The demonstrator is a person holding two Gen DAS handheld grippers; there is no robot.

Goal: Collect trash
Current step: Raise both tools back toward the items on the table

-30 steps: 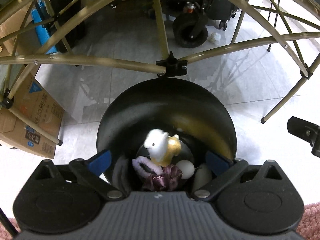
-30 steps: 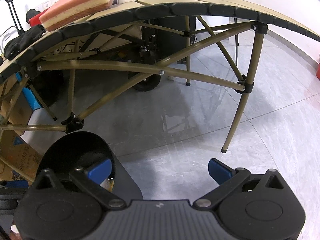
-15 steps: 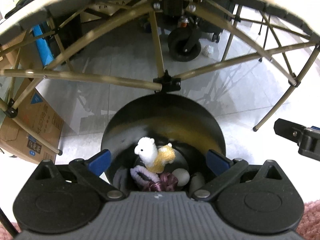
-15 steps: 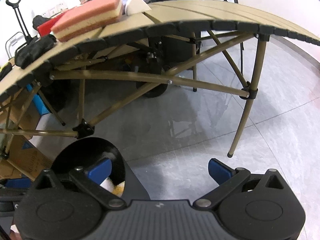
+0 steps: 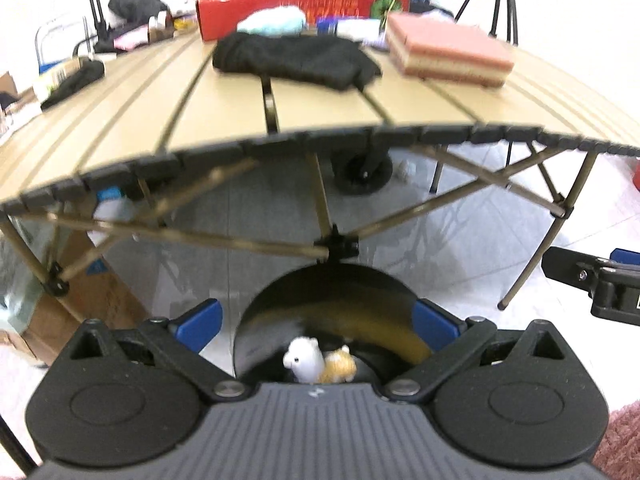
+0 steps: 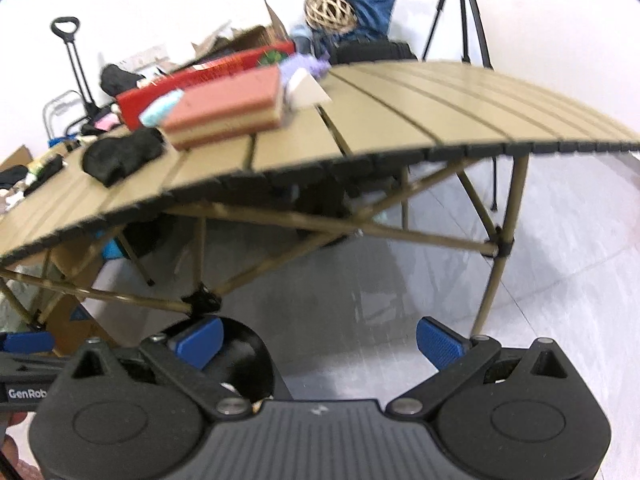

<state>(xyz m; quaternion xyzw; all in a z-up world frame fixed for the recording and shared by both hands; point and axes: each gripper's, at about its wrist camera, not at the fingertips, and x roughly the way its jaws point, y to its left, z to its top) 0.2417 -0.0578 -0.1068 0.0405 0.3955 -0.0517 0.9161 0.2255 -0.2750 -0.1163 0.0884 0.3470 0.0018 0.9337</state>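
Note:
A black bin (image 5: 332, 300) stands on the floor under the front edge of a tan slatted table (image 5: 160, 92). A white and yellow toy alpaca (image 5: 316, 364) lies in it. My left gripper (image 5: 316, 324) is open and empty, above the bin's mouth. My right gripper (image 6: 320, 340) is open and empty, to the right of the bin (image 6: 244, 356); it also shows at the right edge of the left wrist view (image 5: 596, 280). On the table lie a black cloth (image 5: 296, 60), a pink sponge block (image 5: 448, 52) and a red box (image 5: 304, 8).
The table's folding legs and cross braces (image 5: 336, 246) run just above the bin. Cardboard boxes (image 5: 92, 292) stand at the left under the table. A wheel (image 5: 362, 172) shows behind. Tripods (image 6: 460, 12) stand at the far right. The floor (image 6: 560, 260) is grey tile.
Both grippers have risen and tilted up, so the tabletop and its objects have come into view. The bin has dropped low in both views. Both grippers stay open.

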